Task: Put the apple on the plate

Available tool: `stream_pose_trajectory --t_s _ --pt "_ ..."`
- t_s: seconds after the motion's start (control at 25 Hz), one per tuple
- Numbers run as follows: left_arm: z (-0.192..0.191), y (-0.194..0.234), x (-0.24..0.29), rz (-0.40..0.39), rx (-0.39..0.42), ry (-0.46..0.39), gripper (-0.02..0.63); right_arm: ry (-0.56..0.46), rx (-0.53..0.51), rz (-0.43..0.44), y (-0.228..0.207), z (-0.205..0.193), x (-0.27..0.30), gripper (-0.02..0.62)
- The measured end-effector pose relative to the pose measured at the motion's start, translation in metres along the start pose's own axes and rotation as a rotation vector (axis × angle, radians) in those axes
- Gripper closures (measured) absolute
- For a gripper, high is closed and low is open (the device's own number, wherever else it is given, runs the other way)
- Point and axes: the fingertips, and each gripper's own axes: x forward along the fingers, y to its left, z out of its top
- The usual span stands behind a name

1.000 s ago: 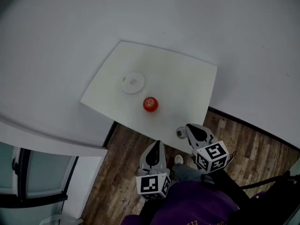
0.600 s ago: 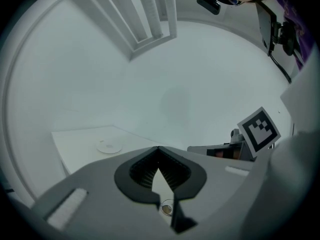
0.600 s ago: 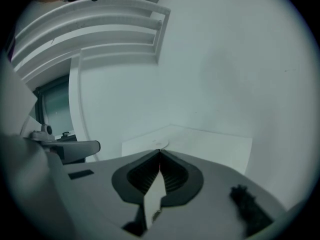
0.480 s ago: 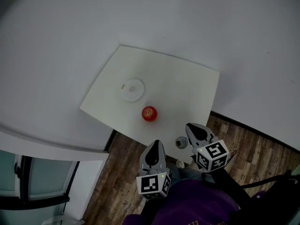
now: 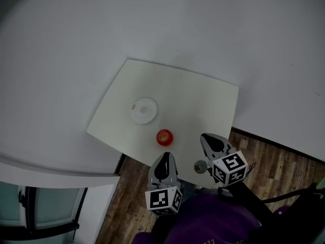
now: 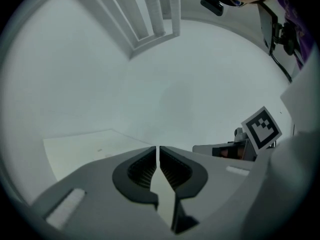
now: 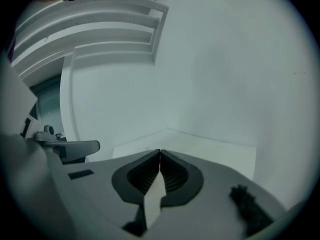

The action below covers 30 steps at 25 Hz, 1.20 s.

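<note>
Head view: red apple [image 5: 164,136] on white table [image 5: 203,100], near small white plate [image 5: 143,110], not on it; left gripper [image 5: 165,157] and right gripper [image 5: 207,138] at near edge, clear of apple. Left gripper view: jaws nearly closed, thin slit, empty. Right gripper view: jaws together, empty.

open tabletop [image 5: 198,100] lies right of the plate [image 5: 143,110] and apple [image 5: 164,136]; walls [image 5: 228,34] close in behind it.

Plain room (white walls [image 5: 76,34]), wooden floor [image 5: 274,161], table [image 5: 193,95]
</note>
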Motion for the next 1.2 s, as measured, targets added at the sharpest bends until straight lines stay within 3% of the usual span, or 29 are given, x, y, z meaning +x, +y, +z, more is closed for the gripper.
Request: stream_pose_trajectory --t_s 0.24,0.68,1.2 --pt "0.005 0.013 0.027 -0.045 -0.002 0.008 0.569 0.011 -0.008 -0.021 0.0 0.005 0.026 0.584" --pt "-0.01 0.035 0.067 -0.059 0.086 0.061 0.431 0.042 -0.016 -0.05 -0.01 0.006 0.05 0.584" --pt "-0.046 0.052 0.096 -0.078 0.099 0.18 0.315 0.062 -0.004 -0.074 -0.021 0.004 0.065 0.584"
